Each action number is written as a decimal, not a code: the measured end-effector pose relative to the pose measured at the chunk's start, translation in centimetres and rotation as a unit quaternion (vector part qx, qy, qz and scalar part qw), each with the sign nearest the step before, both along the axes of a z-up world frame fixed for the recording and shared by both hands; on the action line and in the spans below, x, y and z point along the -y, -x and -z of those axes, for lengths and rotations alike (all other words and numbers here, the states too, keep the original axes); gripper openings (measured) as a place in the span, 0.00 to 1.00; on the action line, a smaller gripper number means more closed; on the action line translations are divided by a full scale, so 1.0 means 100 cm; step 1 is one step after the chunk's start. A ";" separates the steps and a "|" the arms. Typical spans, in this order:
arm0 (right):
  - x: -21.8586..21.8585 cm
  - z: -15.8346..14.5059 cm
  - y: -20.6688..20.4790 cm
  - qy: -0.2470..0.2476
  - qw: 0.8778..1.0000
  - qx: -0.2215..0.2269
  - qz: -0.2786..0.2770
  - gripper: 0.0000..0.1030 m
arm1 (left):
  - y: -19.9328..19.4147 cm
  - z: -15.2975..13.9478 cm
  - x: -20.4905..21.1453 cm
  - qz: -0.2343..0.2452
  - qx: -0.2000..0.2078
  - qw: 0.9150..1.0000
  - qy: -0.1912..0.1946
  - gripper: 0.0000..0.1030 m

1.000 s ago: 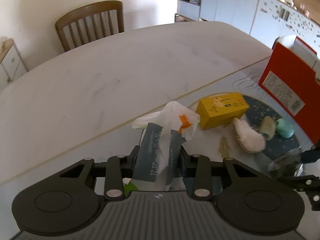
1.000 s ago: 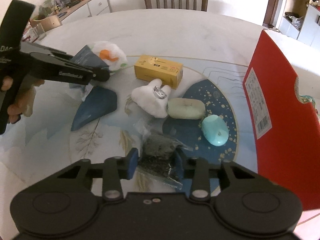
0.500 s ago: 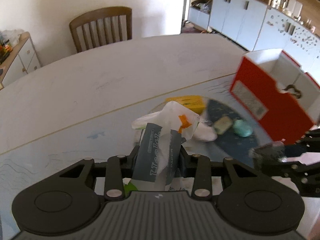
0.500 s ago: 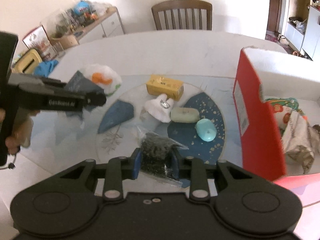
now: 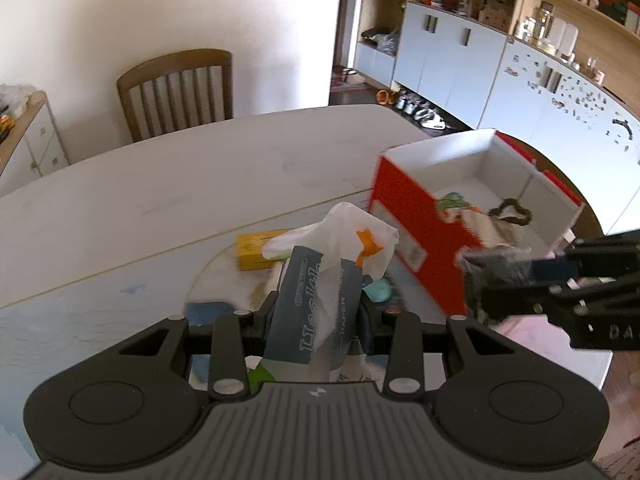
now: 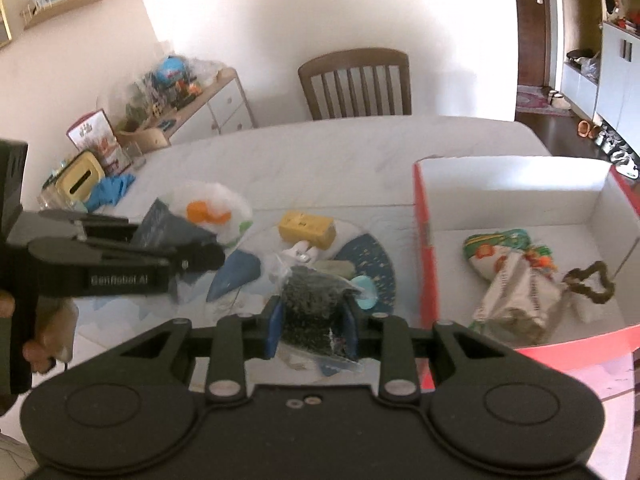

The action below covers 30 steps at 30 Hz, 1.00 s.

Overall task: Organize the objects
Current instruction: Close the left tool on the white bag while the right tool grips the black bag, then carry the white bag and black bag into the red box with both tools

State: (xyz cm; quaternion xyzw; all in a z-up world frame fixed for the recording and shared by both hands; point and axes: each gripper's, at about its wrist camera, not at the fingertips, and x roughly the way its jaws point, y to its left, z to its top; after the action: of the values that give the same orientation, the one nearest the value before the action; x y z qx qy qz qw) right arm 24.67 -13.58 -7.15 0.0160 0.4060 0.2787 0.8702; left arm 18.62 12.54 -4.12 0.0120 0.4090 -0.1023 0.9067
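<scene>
- A grey paper tissue pack wrapped in thin white plastic (image 5: 320,304) is pinched between the jaws of the left gripper (image 5: 316,316) and held clear of the worktop (image 5: 160,184).
- A clear crinkly bag of dark granules (image 6: 312,308) is clamped in the right gripper (image 6: 311,328), near the open red cardboard box (image 6: 424,240) at the worktop's right edge.
- Both are judged light, soft and slippery; a grip across the middle is advised.
</scene>
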 end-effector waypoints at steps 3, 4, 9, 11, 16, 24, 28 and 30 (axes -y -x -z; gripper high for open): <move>0.017 -0.005 -0.001 -0.008 1.000 0.003 0.005 0.28 | 0.001 -0.003 0.024 0.008 0.000 1.000 -0.002 0.36; 0.023 -0.006 -0.002 -0.010 1.000 0.004 0.007 0.28 | 0.001 -0.003 0.031 0.011 0.000 1.000 -0.001 0.36; 0.051 -0.010 -0.008 -0.013 1.000 0.012 0.015 0.28 | -0.001 -0.004 0.069 0.025 0.002 1.000 0.000 0.36; 0.065 -0.012 -0.010 -0.013 1.000 0.017 0.020 0.29 | -0.003 -0.005 0.085 0.032 0.005 0.999 -0.004 0.36; 0.098 -0.012 -0.018 -0.012 0.999 0.023 0.031 0.29 | -0.013 -0.005 0.120 0.046 0.007 0.999 -0.007 0.36; 0.148 -0.006 -0.041 -0.001 0.998 0.029 0.049 0.29 | -0.039 -0.002 0.171 0.066 0.009 0.998 -0.021 0.36; 0.168 -0.003 -0.054 0.007 0.998 0.032 0.057 0.29 | -0.059 -0.004 0.189 0.075 0.012 0.997 -0.029 0.37; 0.175 0.000 -0.062 0.010 0.998 0.031 0.060 0.29 | -0.071 -0.005 0.198 0.076 0.012 0.997 -0.033 0.37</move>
State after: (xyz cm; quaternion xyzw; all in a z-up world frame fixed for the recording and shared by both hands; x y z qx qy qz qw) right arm 30.83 -31.05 -7.19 0.0229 0.3804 0.2221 0.8975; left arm 25.73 -7.24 -3.60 0.0744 0.3995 -0.1568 0.9002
